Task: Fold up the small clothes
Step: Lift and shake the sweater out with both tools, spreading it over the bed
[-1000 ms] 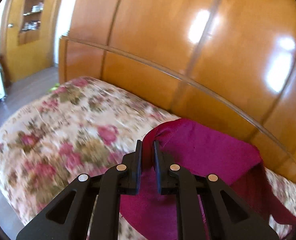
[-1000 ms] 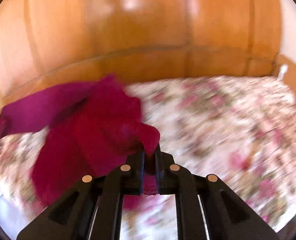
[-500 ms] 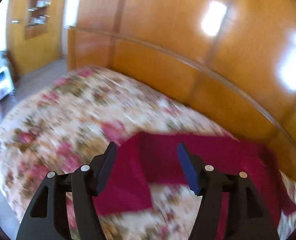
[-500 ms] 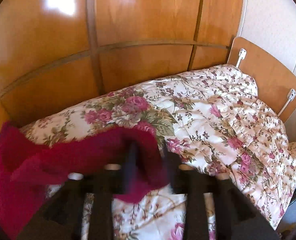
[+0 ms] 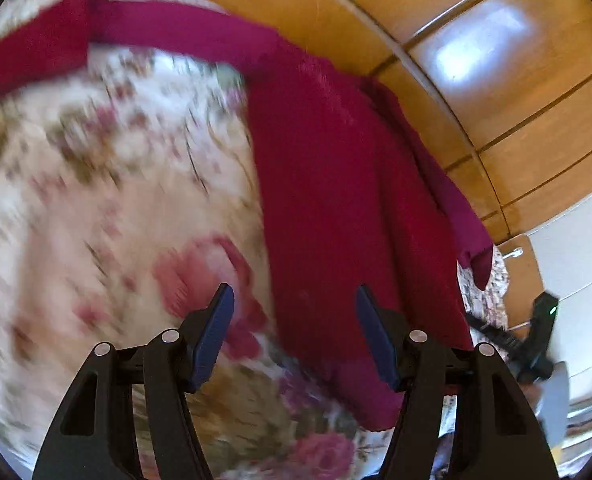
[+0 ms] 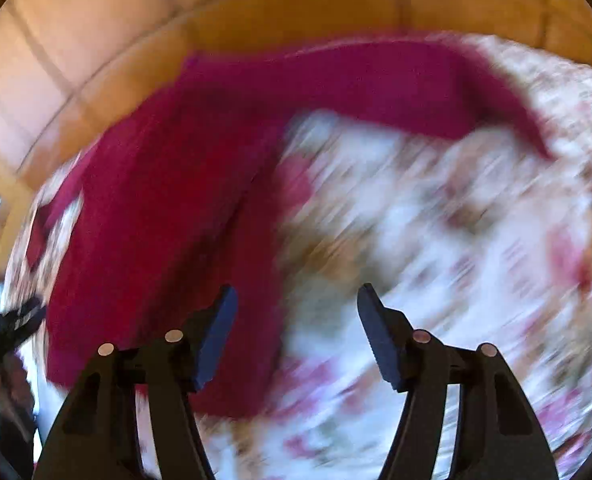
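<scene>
Both grippers angled steeply down over bed. Left gripper (image 5: 293,312): jaws apart, nothing pinched, garment edge below gap. Right gripper (image 6: 296,312): jaws opening, nothing betw pads. Magenta garment (image 5: 336,184) lies spread on floral bedspread (image 5: 95,200), sleeve stretched toward wooden headboard (image 5: 516,100). Both views blurred.

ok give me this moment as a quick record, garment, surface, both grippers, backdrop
garment: magenta garment lying spread on the bed, one long strip reaching sideways
surface: floral bedspread
left gripper: open, nothing pinched; garment edge lies below its gap
right gripper: jaws opening, nothing pinched; garment's edge runs beneath its gap
backdrop: glossy wooden headboard
image quality: both views motion-blurred
</scene>
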### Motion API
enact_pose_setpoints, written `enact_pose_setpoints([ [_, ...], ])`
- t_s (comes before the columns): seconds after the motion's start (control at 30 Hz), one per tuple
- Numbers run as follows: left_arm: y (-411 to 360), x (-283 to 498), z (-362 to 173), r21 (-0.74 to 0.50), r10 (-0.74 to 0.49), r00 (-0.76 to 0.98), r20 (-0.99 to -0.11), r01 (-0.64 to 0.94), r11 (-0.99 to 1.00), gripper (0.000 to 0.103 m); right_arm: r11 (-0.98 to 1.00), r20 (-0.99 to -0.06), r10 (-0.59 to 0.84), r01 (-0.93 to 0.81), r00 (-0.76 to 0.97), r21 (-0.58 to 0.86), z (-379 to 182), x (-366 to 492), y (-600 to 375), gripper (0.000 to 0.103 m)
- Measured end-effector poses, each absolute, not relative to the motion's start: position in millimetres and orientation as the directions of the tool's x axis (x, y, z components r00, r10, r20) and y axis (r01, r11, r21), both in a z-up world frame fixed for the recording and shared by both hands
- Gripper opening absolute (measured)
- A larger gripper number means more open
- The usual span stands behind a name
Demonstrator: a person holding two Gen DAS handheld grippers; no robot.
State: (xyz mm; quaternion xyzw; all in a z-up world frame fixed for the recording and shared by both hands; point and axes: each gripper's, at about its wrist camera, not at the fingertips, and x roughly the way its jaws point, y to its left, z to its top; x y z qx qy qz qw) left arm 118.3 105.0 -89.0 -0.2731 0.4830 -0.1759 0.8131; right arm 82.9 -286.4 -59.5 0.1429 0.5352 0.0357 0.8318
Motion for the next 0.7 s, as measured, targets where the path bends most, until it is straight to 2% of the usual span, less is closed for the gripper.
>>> enact_pose_setpoints([
  [0.03, 99, 118, -92, -0.617, -0.551, 0.471, -0.689, 0.019, 0.787, 0.061, 0.964, -0.884, 0.191, 0.089, 0.426, 0.251, -63, 81, -277, 0.053],
  [0.07, 92, 117, -93, -0.609, -0.543, 0.477, -0.691, 0.021, 0.793, 0.052, 0.971, -0.885, 0.164, 0.085, 0.436, 0.222, -62, 80, -270, 0.043],
  [0.1, 87, 118, -92, -0.609, -0.551, 0.468, -0.691, 0.034, 0.792, 0.031, 0.974, -0.883, 0.164, 0.073, 0.439, 0.217, -60, 80, -266, 0.035],
  [0.13, 83, 119, -91, -0.612, -0.563, 0.453, -0.692, 0.046, 0.789, 0.024, 0.970, -0.879, 0.189, 0.055, 0.439, 0.237, -57, 80, -262, 0.015],
  [0.17, 81, 118, -87, -0.603, -0.554, 0.461, -0.693, 0.052, 0.796, 0.016, 0.971, -0.874, 0.197, 0.035, 0.445, 0.236, -52, 80, -258, 0.010],
  [0.2, 81, 117, -85, -0.592, -0.547, 0.470, -0.693, 0.061, 0.803, 0.013, 0.978, -0.873, 0.177, 0.019, 0.455, 0.209, -46, 78, -253, 0.009],
  [0.37, 101, 114, -34, -0.588, -0.547, 0.531, -0.647, 0.109, 0.801, 0.010, 0.982, -0.814, 0.165, -0.011, 0.558, 0.191, 9, 63, -260, 0.008],
  [0.5, 133, 95, 15, -0.575, -0.544, 0.574, -0.612, 0.149, 0.804, 0.009, 0.971, -0.742, 0.205, -0.040, 0.638, 0.235, 62, 32, -277, 0.007],
  [0.6, 151, 73, 34, -0.523, -0.517, 0.582, -0.627, 0.176, 0.834, 0.009, 0.968, -0.753, 0.230, -0.064, 0.616, 0.243, 65, 10, -278, 0.007],
  [0.7, 161, 55, 23, -0.501, -0.502, 0.557, -0.661, 0.170, 0.849, 0.015, 0.972, -0.815, 0.217, -0.045, 0.537, 0.229, 36, -5, -277, 0.007],
])
